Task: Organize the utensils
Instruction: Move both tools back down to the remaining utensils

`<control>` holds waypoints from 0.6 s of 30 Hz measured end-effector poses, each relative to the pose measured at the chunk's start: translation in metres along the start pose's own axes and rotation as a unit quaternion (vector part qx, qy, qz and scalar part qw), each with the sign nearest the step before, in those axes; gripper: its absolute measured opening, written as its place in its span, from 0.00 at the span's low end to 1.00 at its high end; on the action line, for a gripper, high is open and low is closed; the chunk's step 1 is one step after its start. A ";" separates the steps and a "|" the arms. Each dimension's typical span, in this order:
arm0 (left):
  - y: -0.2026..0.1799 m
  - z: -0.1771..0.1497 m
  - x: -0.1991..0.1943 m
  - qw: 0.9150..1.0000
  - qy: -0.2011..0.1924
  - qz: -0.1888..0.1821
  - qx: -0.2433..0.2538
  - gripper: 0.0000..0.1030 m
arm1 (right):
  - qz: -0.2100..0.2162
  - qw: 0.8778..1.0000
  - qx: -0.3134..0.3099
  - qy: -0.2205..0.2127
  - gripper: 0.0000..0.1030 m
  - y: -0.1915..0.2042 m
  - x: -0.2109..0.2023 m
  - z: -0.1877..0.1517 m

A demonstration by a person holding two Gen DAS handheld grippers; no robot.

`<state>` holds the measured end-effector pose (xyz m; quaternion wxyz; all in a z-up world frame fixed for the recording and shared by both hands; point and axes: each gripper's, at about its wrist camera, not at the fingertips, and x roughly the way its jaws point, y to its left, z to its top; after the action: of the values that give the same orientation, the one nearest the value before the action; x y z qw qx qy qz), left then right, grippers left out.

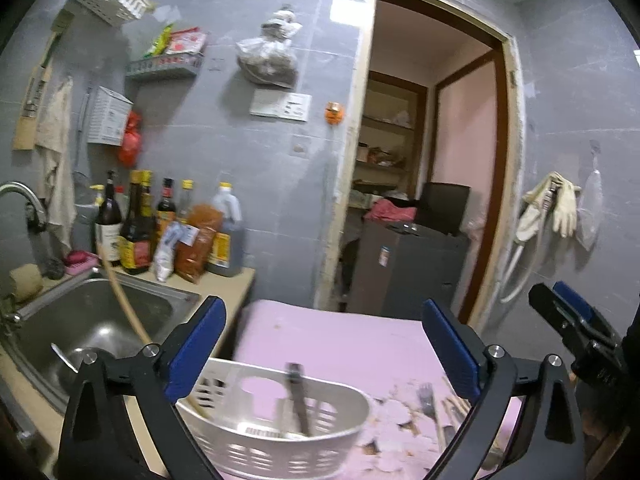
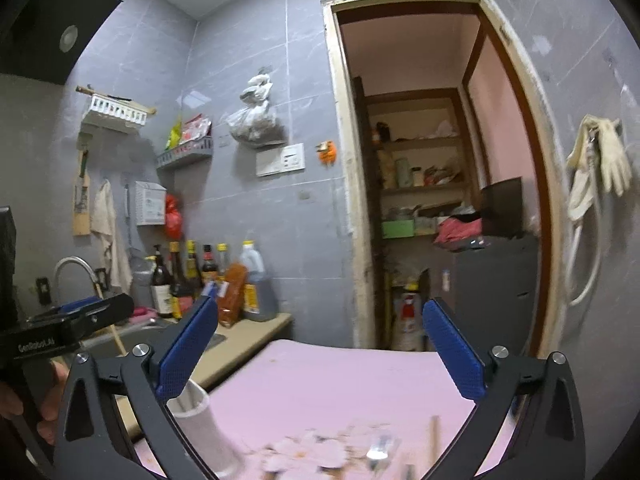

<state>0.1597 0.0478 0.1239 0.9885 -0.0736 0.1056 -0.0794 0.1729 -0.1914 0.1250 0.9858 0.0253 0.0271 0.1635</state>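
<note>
A white slotted basket point(image 1: 280, 420) stands on the pink tablecloth point(image 1: 340, 340), low between my left gripper's fingers. A dark-handled utensil point(image 1: 298, 396) and a wooden stick point(image 1: 200, 406) lean inside it. To its right a fork point(image 1: 427, 400) and wooden chopsticks point(image 1: 452, 404) lie on the cloth. My left gripper point(image 1: 323, 306) is open above the basket with nothing between its pads. My right gripper point(image 2: 322, 306) is open too and holds nothing. Below it are the basket's end point(image 2: 200, 420) and blurred utensils point(image 2: 378, 452). Each gripper shows at the edge of the other's view.
A steel sink point(image 1: 100, 320) with a tap point(image 1: 24, 200) lies left of the table. Sauce bottles and packets point(image 1: 136, 232) crowd the counter behind it. Ahead is an open doorway point(image 1: 432, 160) with shelves and a dark cabinet. Gloves point(image 1: 560, 208) hang on the right wall.
</note>
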 end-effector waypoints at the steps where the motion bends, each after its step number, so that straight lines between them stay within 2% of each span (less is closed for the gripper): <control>1: -0.005 -0.002 0.002 1.000 0.003 -0.006 0.001 0.94 | -0.004 1.000 -0.004 0.001 1.00 -0.004 -0.003 0.001; 4: -0.024 -0.010 0.008 1.000 0.015 -0.022 0.008 0.97 | -0.016 1.000 -0.012 0.005 1.00 -0.020 -0.014 0.000; 10: -0.057 -0.031 0.021 0.997 0.047 -0.051 0.022 0.97 | -0.039 0.998 -0.025 0.030 1.00 -0.051 -0.026 -0.008; 18: -0.092 -0.063 0.042 0.991 0.098 -0.076 0.052 0.97 | -0.067 0.994 -0.034 0.085 1.00 -0.086 -0.024 -0.033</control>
<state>0.1735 -0.0575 0.0700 0.9669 -0.0217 0.1921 -0.1666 0.1763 -0.2794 0.0881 0.9890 -0.0238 0.1071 0.0991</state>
